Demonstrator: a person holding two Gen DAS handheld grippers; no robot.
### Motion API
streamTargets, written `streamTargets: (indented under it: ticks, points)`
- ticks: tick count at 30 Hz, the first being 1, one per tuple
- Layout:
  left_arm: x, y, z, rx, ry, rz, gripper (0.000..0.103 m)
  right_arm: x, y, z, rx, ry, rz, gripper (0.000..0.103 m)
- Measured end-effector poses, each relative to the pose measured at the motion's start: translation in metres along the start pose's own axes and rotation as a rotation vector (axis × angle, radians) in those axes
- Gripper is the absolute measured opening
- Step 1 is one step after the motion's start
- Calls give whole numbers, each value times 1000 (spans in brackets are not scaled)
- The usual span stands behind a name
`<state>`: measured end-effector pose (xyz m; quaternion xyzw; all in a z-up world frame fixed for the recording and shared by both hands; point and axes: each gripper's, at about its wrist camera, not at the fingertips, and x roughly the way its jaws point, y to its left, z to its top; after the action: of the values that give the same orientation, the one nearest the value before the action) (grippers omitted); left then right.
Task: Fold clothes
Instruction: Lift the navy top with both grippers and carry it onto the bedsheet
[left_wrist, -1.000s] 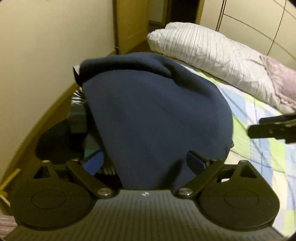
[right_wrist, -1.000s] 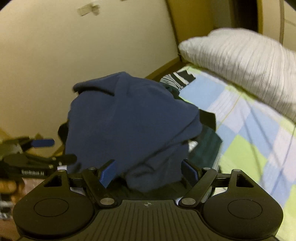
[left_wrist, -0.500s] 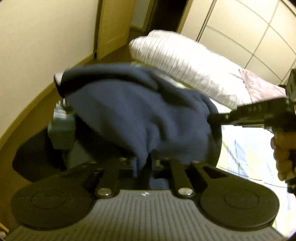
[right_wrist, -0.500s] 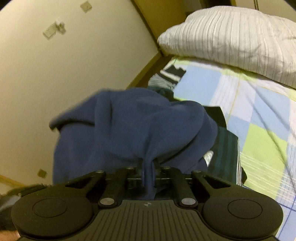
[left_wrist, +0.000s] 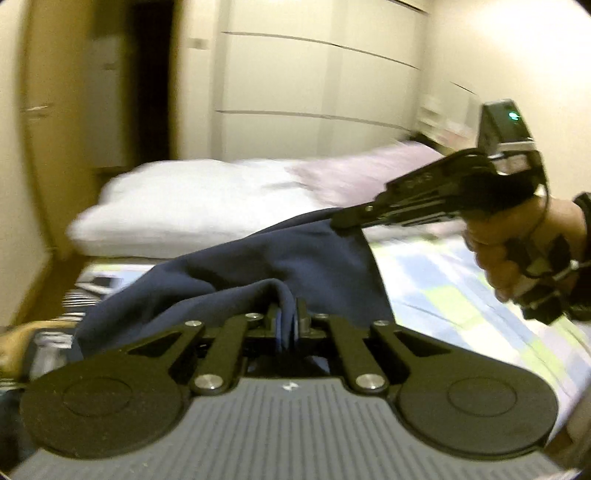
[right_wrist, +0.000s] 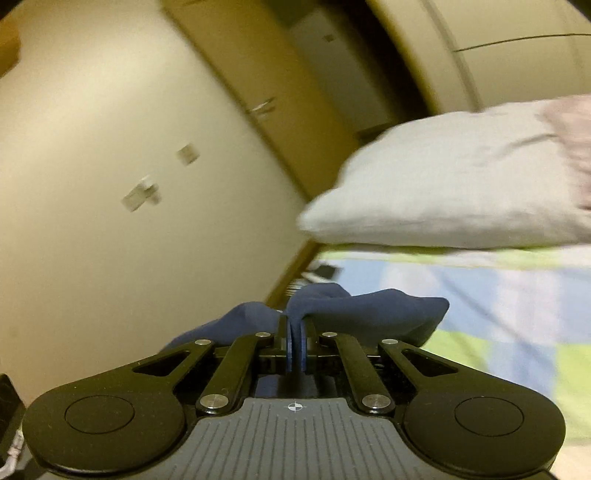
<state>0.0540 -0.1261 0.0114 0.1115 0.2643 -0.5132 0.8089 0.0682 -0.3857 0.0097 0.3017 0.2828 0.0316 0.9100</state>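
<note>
While both grippers point somewhat downward over the bed (left_wrist: 461, 295), each has its fingers pressed together on a fold of the navy garment (left_wrist: 258, 266). In the left wrist view, the left gripper (left_wrist: 287, 325) sits at the bottom centre with its linkage arms drawn in, a thin pleat of dark blue cloth pinched between the pads. Up and to the right, the person's right hand (left_wrist: 517, 251) grips the handle of the right gripper (left_wrist: 343, 221), whose tip bites the garment's upper edge. Between the two grips the cloth hangs raised above the checked bedsheet, sagging in soft folds, its lower left part trailing toward the striped clothes (left_wrist: 81, 295) at the bed's edge. In the right wrist view, the right gripper's fingers (right_wrist: 284, 332) are clamped on a bunched ridge of the same fabric, which spreads to either side just beyond the tips. A white pillow (right_wrist: 443, 184) lies farther back, well apart from the garment. Both views are blurred.
</note>
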Motion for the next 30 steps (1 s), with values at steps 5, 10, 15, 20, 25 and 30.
streamTargets:
  ticks: [5,10,15,20,25,30]
  points:
    - [45,-110,-31,-49,120,-161,2,-118,-91,-56,98,-1,-147,2]
    - [96,-208,-63,-103,262,-322,2,-229,-165,-122,217,37,-309,3]
    - [123,-248,-41,-4,298,-474,2,-322,-199,-160,349,13,-403,3]
    - [127,-251,-13,84,267,-487,2,-352,-194,-150,359,-67,-386,3]
    - [97,-213,24,94,187,-420,1,-313,-165,-131,313,-56,-283,2]
    - [56,-176,68,120,64,-351,0,-277,-130,-117,300,-50,-151,2]
